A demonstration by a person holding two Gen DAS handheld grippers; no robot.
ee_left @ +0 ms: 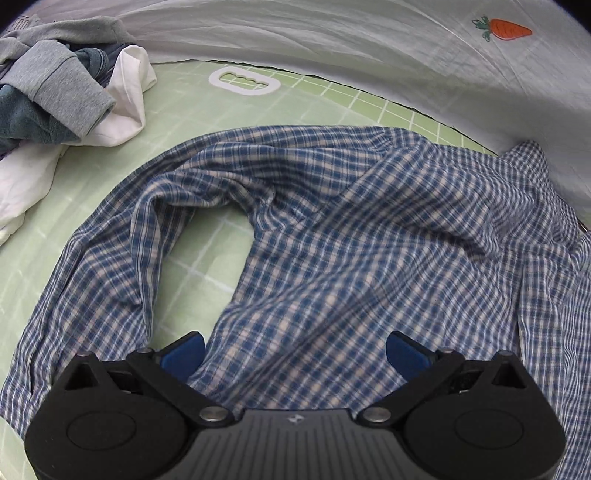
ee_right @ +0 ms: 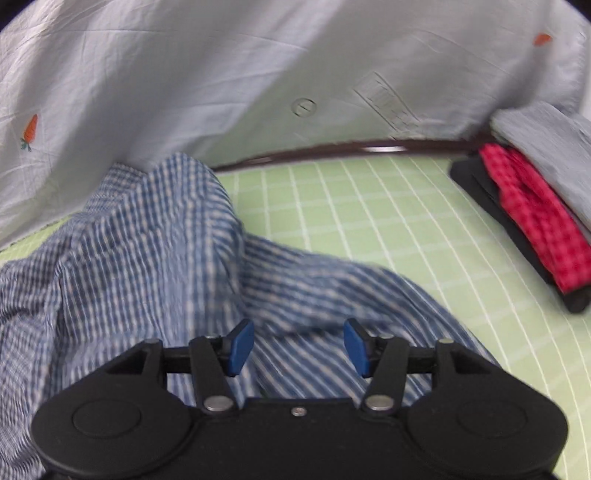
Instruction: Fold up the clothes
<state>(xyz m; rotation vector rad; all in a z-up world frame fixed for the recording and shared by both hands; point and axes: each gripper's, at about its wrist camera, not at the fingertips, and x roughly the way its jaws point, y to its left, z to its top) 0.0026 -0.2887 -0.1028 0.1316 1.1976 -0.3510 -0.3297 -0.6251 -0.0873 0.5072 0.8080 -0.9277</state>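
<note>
- While both grippers, left (ee_left: 295, 354) and right (ee_right: 298, 347), hover spread over the shirt (ee_left: 314, 229), nothing is pinched.
- Far left: laundry heap (ee_left: 55, 96).
- Far right: folded stack (ee_right: 535, 206).

A pale green mat (ee_left: 334, 96) with a white grid covers the counter. Behind it hangs a creased white sheet (ee_left: 295, 33) printed with small orange carrots (ee_left: 508, 28).

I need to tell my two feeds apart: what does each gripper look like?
Both look alike: the left gripper and right gripper have matte black bodies with round side housings, silver pivot pins, black linkage arms and blue pads. The left body is ribbed and carries a small logo.
</note>
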